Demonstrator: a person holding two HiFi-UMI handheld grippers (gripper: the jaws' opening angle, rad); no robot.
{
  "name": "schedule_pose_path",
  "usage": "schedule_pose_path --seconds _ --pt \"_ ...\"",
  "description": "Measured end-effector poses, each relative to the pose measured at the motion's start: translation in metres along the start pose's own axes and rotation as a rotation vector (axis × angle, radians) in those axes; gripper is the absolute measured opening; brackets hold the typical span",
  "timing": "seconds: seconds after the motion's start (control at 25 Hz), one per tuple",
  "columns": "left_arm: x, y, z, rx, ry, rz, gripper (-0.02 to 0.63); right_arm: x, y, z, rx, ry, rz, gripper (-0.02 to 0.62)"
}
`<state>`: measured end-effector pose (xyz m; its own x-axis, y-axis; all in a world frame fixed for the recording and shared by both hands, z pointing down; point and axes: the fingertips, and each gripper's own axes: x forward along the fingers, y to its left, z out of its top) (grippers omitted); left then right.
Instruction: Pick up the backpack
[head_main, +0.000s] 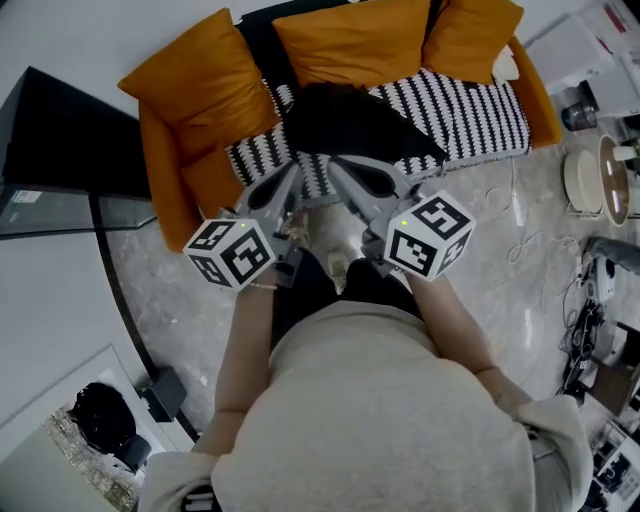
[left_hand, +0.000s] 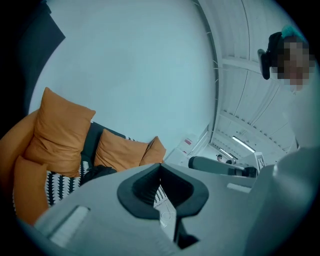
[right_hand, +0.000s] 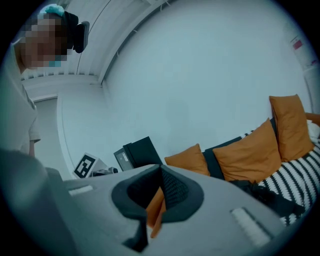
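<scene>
A black backpack (head_main: 350, 120) lies slumped on the striped seat of an orange sofa (head_main: 170, 190). Both grippers are held out side by side toward it. The left gripper (head_main: 292, 175) and the right gripper (head_main: 340, 168) end just short of its near edge, and neither touches it. Their jaws are shut with nothing between them. In the left gripper view the shut gripper (left_hand: 160, 172) fills the bottom, with the backpack (left_hand: 97, 172) low at the left. In the right gripper view the shut gripper (right_hand: 161, 172) points past the backpack (right_hand: 265, 192), which lies at the lower right.
Orange cushions (head_main: 355, 40) line the sofa back, above a black-and-white striped throw (head_main: 470, 115). A black cabinet (head_main: 60, 135) stands to the left. Cables (head_main: 530, 245) and a round white appliance (head_main: 585, 180) lie on the marble floor at the right.
</scene>
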<state>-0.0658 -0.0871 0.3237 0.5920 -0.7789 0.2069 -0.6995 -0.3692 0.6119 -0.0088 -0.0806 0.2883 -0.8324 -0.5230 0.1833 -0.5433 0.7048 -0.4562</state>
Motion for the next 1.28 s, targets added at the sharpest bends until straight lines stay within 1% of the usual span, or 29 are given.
schedule_pose_path --seconds 0.16,0.28,0.52,0.72,1.04,1.28 --pt "0.025 0.026 0.022 -0.002 0.028 -0.019 0.007 0.029 -0.020 0.009 0.004 0.002 -0.033 0.003" --pt "0.046 0.049 0.036 -0.002 0.054 -0.035 0.008 0.057 -0.039 0.013 0.043 -0.002 -0.052 0.003" --pt "0.082 0.085 0.044 -0.018 0.170 -0.084 0.008 0.108 -0.071 0.022 0.060 0.003 -0.104 0.003" --pt "0.098 0.113 0.057 -0.008 0.237 -0.114 0.008 0.135 -0.105 0.020 0.160 -0.026 -0.185 0.003" --pt "0.117 0.150 0.061 -0.008 0.334 -0.157 0.007 0.171 -0.122 0.009 0.197 0.000 -0.253 0.003" --pt "0.124 0.159 0.058 -0.035 0.347 -0.175 0.008 0.177 -0.124 -0.003 0.201 0.054 -0.267 0.003"
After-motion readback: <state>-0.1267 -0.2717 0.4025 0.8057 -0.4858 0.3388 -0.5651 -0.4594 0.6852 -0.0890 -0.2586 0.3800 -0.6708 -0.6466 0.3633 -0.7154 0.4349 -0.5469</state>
